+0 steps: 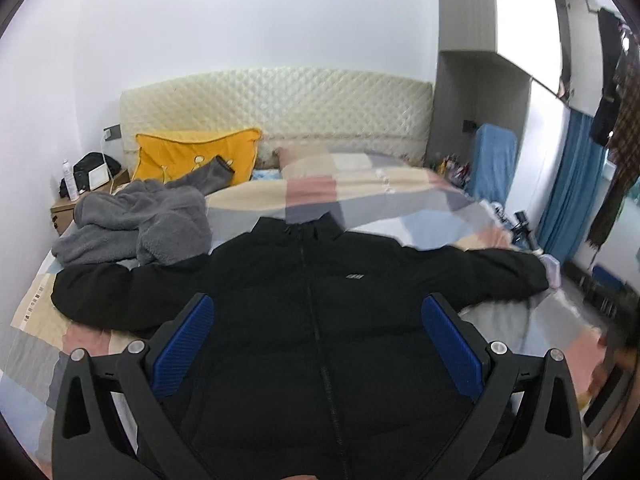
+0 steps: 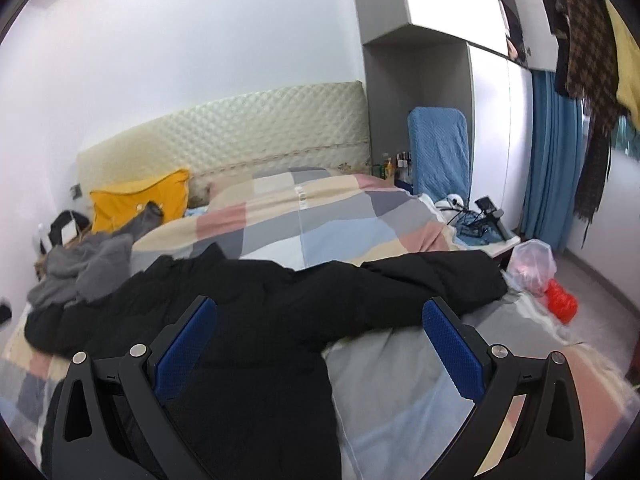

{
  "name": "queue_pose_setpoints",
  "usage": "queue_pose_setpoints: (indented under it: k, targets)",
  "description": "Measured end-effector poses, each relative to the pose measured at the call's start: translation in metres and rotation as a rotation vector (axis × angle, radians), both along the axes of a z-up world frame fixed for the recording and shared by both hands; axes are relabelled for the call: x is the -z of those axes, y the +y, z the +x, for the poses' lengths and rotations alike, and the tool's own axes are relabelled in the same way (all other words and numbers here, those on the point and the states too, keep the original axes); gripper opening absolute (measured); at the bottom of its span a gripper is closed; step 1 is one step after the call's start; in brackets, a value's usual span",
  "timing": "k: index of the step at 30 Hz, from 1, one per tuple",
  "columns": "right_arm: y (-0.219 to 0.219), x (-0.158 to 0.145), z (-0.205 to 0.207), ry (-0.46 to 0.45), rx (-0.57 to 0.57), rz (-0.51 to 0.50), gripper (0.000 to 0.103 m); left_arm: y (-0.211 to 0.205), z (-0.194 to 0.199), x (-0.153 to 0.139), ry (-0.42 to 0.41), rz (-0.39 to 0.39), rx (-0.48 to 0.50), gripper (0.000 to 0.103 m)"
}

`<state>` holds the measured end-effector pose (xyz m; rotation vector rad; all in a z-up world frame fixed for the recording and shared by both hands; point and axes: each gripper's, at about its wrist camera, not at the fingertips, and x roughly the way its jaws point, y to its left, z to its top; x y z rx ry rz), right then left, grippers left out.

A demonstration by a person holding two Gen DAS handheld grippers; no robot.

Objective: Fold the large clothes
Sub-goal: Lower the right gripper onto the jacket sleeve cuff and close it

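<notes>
A black jacket (image 1: 304, 320) lies face up on the bed (image 2: 320, 220), sleeves spread wide. The left gripper (image 1: 318, 334) hovers over its chest, fingers (image 1: 184, 344) wide and empty. The right gripper (image 2: 320, 340), equally wide, hangs above its right side.

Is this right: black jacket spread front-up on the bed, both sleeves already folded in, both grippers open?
Not quite. The black jacket lies front-up on the bed, and the left gripper and right gripper are open, but the left wrist view shows both sleeves stretched straight out, not folded in.
</notes>
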<state>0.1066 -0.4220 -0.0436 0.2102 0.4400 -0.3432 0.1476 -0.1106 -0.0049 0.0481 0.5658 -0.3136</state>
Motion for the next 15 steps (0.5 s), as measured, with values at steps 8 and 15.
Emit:
queue_pose_setpoints:
  k: [8, 15]
  targets:
    - [-0.031, 0.036, 0.040, 0.034, 0.027, 0.047, 0.103, 0.025, 0.031, 0.054, 0.072, -0.012, -0.056, 0.103]
    - [-0.064, 0.071, 0.081, 0.020, 0.102, 0.030, 0.102, 0.039, 0.038, 0.085, 0.113, -0.004, -0.061, 0.103]
